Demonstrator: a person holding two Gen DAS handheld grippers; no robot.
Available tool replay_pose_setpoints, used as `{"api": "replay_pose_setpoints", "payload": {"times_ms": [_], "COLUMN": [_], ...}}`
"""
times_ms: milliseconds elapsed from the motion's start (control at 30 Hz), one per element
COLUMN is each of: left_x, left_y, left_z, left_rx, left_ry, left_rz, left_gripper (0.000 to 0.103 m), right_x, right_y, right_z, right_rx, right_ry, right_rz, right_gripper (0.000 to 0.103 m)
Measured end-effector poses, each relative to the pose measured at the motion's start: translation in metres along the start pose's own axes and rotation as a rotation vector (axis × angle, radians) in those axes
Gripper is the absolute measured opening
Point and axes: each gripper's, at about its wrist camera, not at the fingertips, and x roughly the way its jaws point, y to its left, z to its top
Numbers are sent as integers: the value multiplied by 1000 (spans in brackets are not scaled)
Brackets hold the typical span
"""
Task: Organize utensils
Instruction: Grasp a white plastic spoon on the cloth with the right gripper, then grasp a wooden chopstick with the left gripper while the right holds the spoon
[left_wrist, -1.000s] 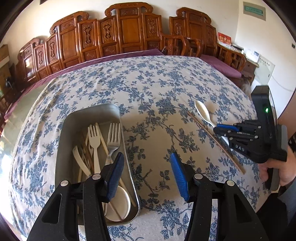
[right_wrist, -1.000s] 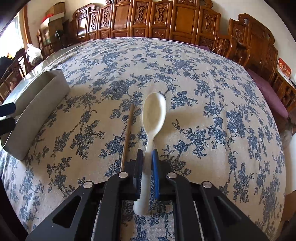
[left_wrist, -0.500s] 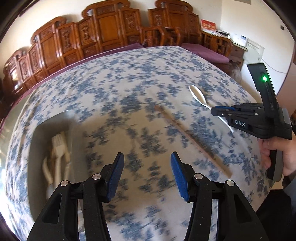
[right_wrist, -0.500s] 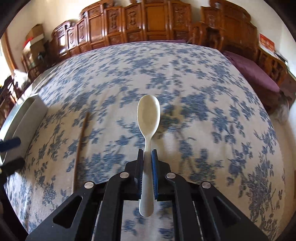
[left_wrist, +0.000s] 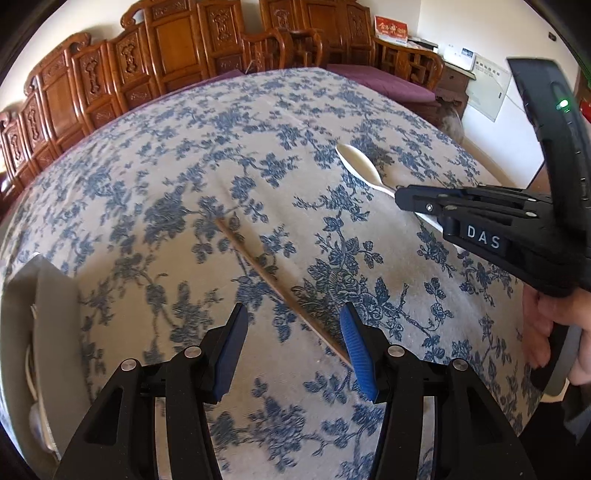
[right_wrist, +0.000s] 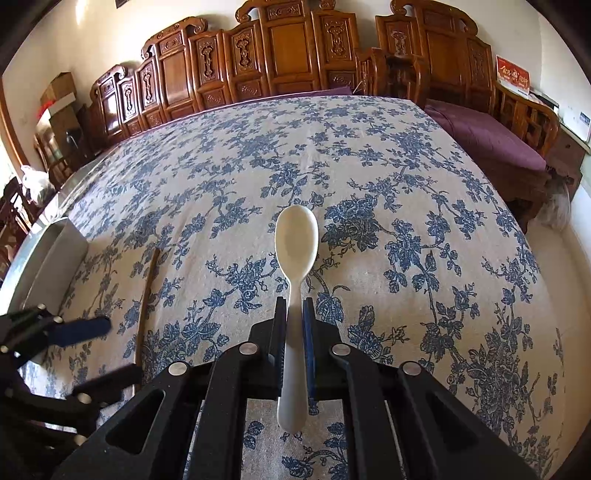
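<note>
My right gripper (right_wrist: 294, 308) is shut on the handle of a cream plastic spoon (right_wrist: 296, 240), held above the floral tablecloth; it also shows in the left wrist view (left_wrist: 360, 166). My left gripper (left_wrist: 293, 325) is open and empty, its fingers on either side of the near end of a single wooden chopstick (left_wrist: 273, 284) that lies on the cloth. The chopstick also shows in the right wrist view (right_wrist: 146, 295), with the left gripper (right_wrist: 107, 347) at its near end. A metal tray (left_wrist: 26, 332) with utensils sits at the far left edge.
The tray shows at the left in the right wrist view (right_wrist: 48, 258). Carved wooden chairs (right_wrist: 277, 55) line the far side of the table. A purple-cushioned bench (right_wrist: 491, 136) stands to the right. The table edge drops off at the right.
My left gripper has swung right, away from the tray, to the chopstick's near end. My right gripper has lifted the spoon off the cloth and away from the chopstick.
</note>
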Motion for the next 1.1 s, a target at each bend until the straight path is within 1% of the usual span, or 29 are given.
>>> {"api": "replay_pose_setpoints", "payload": {"times_ms": [67,133,233,267,300,333,433,700,833,1100], "left_x": [3,4,0,0,-2,-2,-7,-25,-38,-69], "left_y": [-1,-1,4,7,11,14,23,45,55,74], "left_z": [-2,-5,-10,-11,-14,-15,-21,-37,-43,-49], "left_rx": [-12,-14,-11,-14,-21,-26,-32,-50,-67,-84], "left_ry": [15,20,18,21,25,28,37,29,11,-27], "left_rz": [-8,3,11,11,12,14,26,46,46,64], "left_gripper": [49,34,21,18,12,9,5,4,4,4], "right_x": [1,1,0,0,-1,-1,-1,-2,-1,4], "right_y": [1,3,6,7,9,10,19,52,68,99], "right_z": [0,0,-1,-1,0,0,0,3,3,-2], "right_rx": [-2,-4,-9,-12,-15,-18,-40,-112,-131,-181], "right_ry": [2,2,2,2,2,2,5,-2,4,26], "right_rz": [1,1,0,0,1,2,0,20,53,77], "right_gripper": [10,10,10,10,10,10,10,10,10,10]}}
